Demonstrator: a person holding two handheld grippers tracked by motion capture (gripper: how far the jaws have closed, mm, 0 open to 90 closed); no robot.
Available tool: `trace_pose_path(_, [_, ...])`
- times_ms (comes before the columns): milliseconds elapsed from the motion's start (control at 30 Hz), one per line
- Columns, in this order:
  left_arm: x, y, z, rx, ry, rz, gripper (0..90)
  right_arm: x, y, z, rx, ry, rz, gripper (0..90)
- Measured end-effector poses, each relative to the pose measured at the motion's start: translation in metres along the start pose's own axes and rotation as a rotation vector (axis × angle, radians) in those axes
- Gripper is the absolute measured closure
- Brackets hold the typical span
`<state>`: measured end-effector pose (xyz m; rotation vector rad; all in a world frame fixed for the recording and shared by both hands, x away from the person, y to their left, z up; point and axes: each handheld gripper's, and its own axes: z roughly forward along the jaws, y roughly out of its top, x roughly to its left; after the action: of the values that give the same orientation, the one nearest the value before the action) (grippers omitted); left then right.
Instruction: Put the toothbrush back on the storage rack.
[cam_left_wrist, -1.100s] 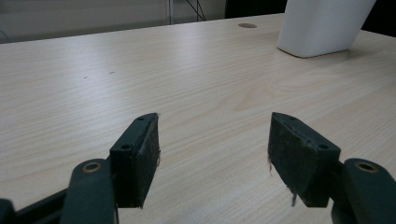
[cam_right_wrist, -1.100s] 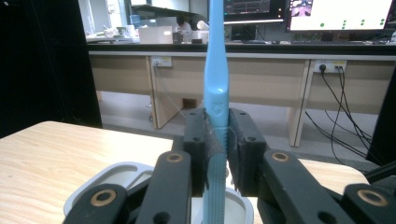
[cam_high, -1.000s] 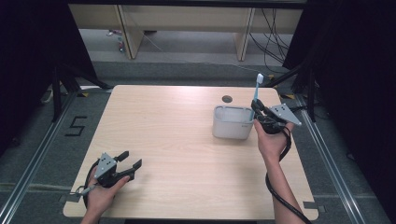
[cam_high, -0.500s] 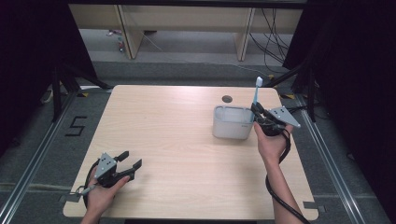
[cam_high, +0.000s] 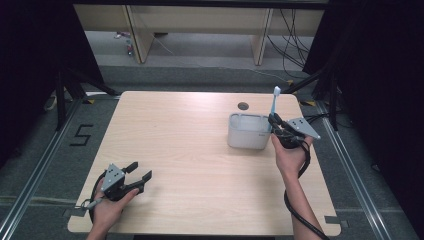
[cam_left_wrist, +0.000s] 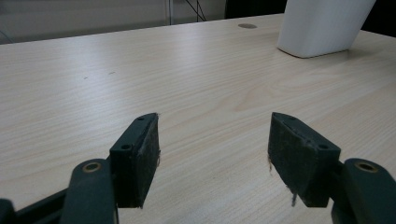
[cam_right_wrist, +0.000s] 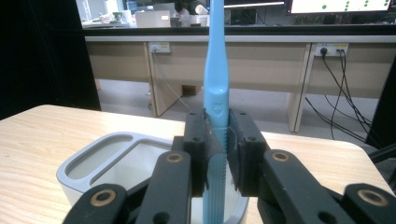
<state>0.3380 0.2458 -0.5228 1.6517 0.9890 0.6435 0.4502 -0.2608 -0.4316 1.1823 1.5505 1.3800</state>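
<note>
The right gripper (cam_high: 276, 126) holds a blue toothbrush (cam_high: 274, 102) upright at the right edge of the white holder (cam_high: 247, 137).

Its jaws are closed on the handle, brush head up. The step looks like placing it in the holder; next it probably needs lowering into 1 compartment. The left gripper (cam_high: 138, 174) rests with its jaws apart and empty on the table (cam_high: 190, 125).

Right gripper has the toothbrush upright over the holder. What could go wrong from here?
The right gripper pinches the blue toothbrush low on its handle, so it may pivot or slip between the pads. The handle end hangs close to the white holder rim and could catch there. The left gripper sits open and far away, so the holder may shift if bumped.
</note>
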Motion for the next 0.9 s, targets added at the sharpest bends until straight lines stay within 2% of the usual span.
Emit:
trace_pose_path(67, [0.0,0.0,0.0,0.0,0.0,0.0,33.6,-0.001,-0.001,0.0,-0.011,-0.002,-0.01,78.7])
trace_pose_path(100, [0.0,0.0,0.0,0.0,0.0,0.0,33.6,0.0,-0.002,0.001,-0.007,0.02,0.003,78.7])
trace_pose_path(167, [0.0,0.0,0.0,0.0,0.0,0.0,33.6,0.0,-0.003,0.0,0.0,0.01,0.012,78.7])
trace_pose_path(233, [0.0,0.0,0.0,0.0,0.0,-0.002,33.6,-0.001,-0.004,0.0,0.013,-0.001,-0.006,78.7])
trace_pose_path(267, [0.0,0.0,0.0,0.0,0.0,-0.003,33.6,-0.001,-0.005,0.001,0.004,0.017,0.012,78.7])
trace_pose_path(467, [0.0,0.0,0.0,0.0,0.0,-0.002,33.6,-0.001,-0.007,-0.001,0.031,-0.003,-0.01,78.7])
trace_pose_path(533, [0.0,0.0,0.0,0.001,-0.001,-0.002,33.6,-0.001,-0.008,-0.001,0.026,0.005,-0.008,78.7])
trace_pose_path(567, [0.0,0.0,0.0,0.001,-0.001,-0.002,33.6,0.001,-0.009,0.0,0.021,0.007,0.016,78.7])
trace_pose_path(633, [0.0,0.0,0.0,0.001,0.0,-0.001,33.6,-0.001,-0.009,0.0,0.028,0.009,-0.004,78.7])
trace_pose_path(733, [0.0,0.0,0.0,0.001,0.0,-0.002,33.6,-0.001,-0.011,0.0,0.025,0.01,-0.004,78.7])
trace_pose_path(800, [0.0,0.0,0.0,0.001,0.0,-0.002,33.6,0.0,-0.012,-0.001,0.041,0.008,0.015,78.6])
trace_pose_path(833, [0.0,0.0,0.0,0.001,0.0,-0.003,33.6,0.0,-0.013,0.0,0.027,0.013,0.017,78.6])
trace_pose_path(867, [0.0,0.0,0.0,0.001,0.0,-0.003,33.6,-0.002,-0.013,0.0,0.026,0.009,-0.005,78.6])
trace_pose_path(900, [0.0,0.0,0.0,0.001,0.0,-0.003,33.6,-0.002,-0.013,0.0,0.026,0.009,-0.005,78.6])
